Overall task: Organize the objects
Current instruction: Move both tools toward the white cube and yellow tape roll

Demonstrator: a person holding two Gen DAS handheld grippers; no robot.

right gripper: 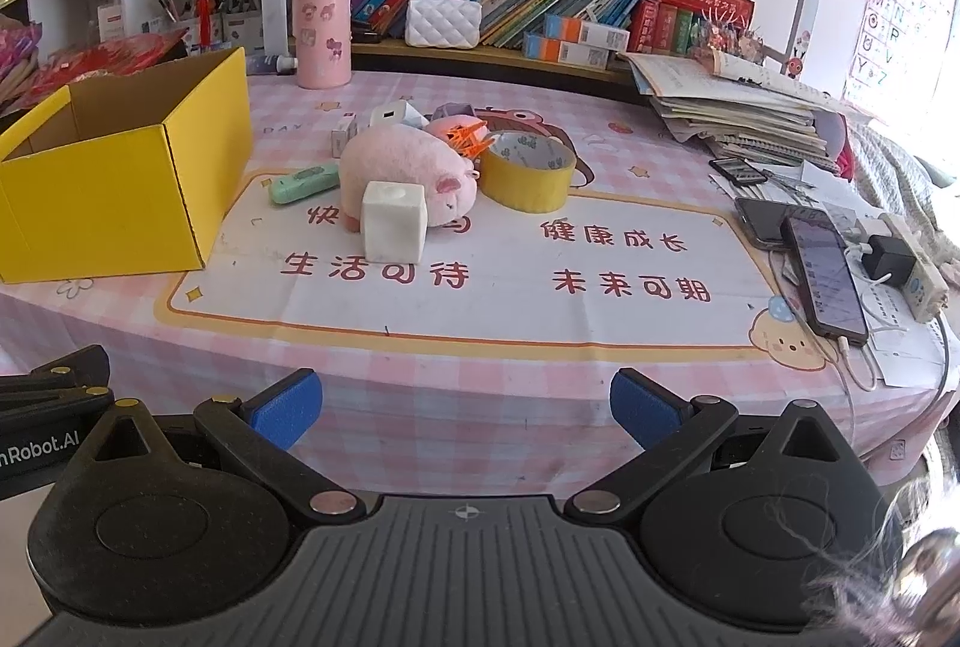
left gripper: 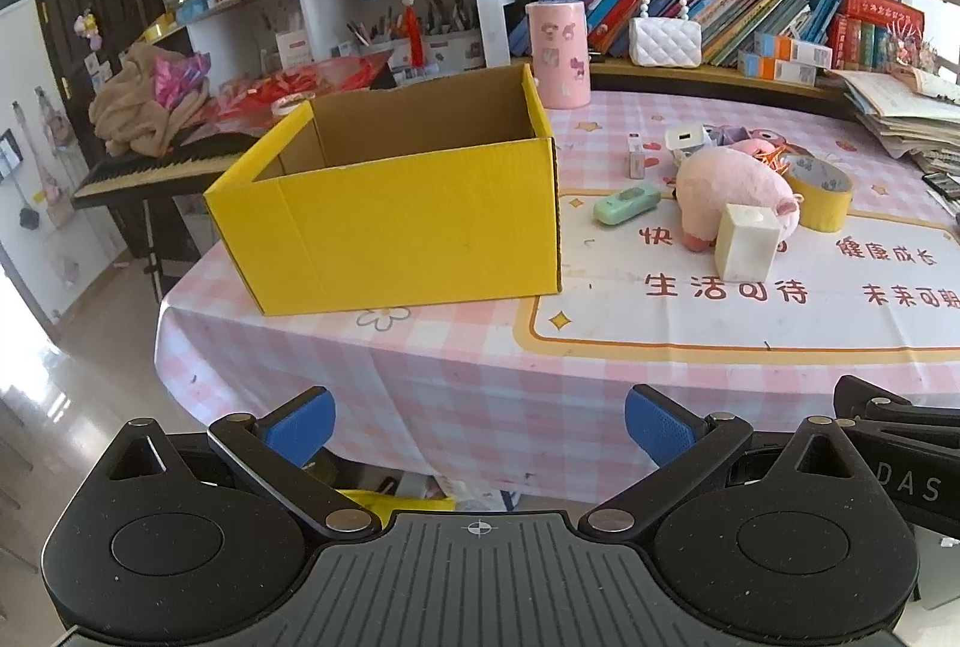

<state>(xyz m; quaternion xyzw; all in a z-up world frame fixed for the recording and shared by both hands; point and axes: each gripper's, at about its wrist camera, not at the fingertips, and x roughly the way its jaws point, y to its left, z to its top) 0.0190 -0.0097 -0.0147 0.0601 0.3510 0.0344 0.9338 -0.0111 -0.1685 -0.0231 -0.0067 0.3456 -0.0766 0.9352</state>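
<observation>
An open yellow cardboard box stands on the table's left side; what I see of its inside is empty. To its right lie a pink plush pig, a white cube, a yellow tape roll, a mint green case, an orange clip and a white charger. My left gripper is open and empty before the table's front edge. My right gripper is open and empty there too.
A pink cylinder and a white quilted bag stand at the back by the bookshelves. Phones, a power strip and a paper stack fill the right side. A keyboard stands left of the table.
</observation>
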